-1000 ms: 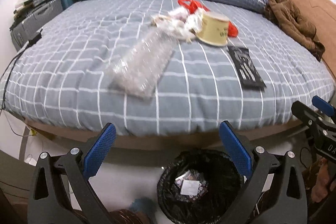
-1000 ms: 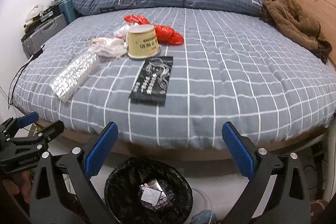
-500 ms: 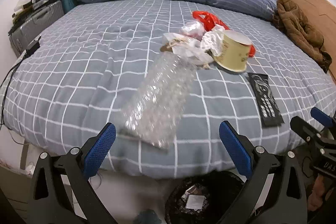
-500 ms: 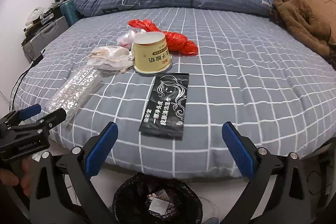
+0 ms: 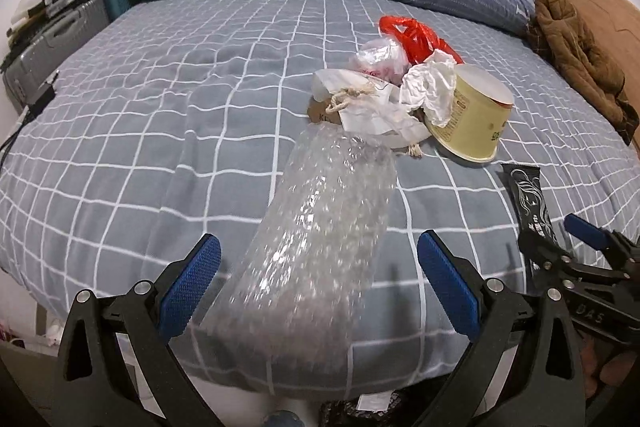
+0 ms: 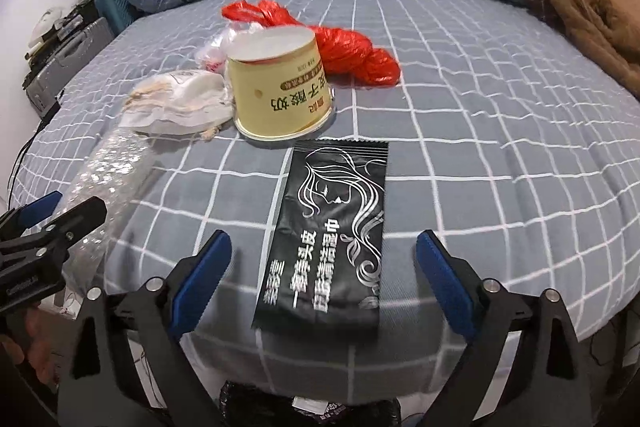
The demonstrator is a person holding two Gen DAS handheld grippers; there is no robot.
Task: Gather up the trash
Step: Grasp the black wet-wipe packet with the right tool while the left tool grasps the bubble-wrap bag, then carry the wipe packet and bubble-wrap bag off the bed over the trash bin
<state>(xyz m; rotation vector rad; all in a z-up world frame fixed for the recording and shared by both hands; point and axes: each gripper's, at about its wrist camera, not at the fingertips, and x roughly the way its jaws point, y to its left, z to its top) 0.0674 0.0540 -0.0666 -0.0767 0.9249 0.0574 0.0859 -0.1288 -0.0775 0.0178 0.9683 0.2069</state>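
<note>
Both my tools have swung up from the black-lined bin onto the checked grey bed. My left gripper (image 5: 318,283) now straddles the clear bubble-wrap sheet (image 5: 320,227), jaws apart, not touching; my right gripper (image 6: 324,277) is closing around the black printed sachet (image 6: 332,231) (no contact yet), so two pickups look imminent

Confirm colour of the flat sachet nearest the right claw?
Black with silver line art and lettering: the sachet shows best in the right wrist view, lying on the checked bed cover.
</note>
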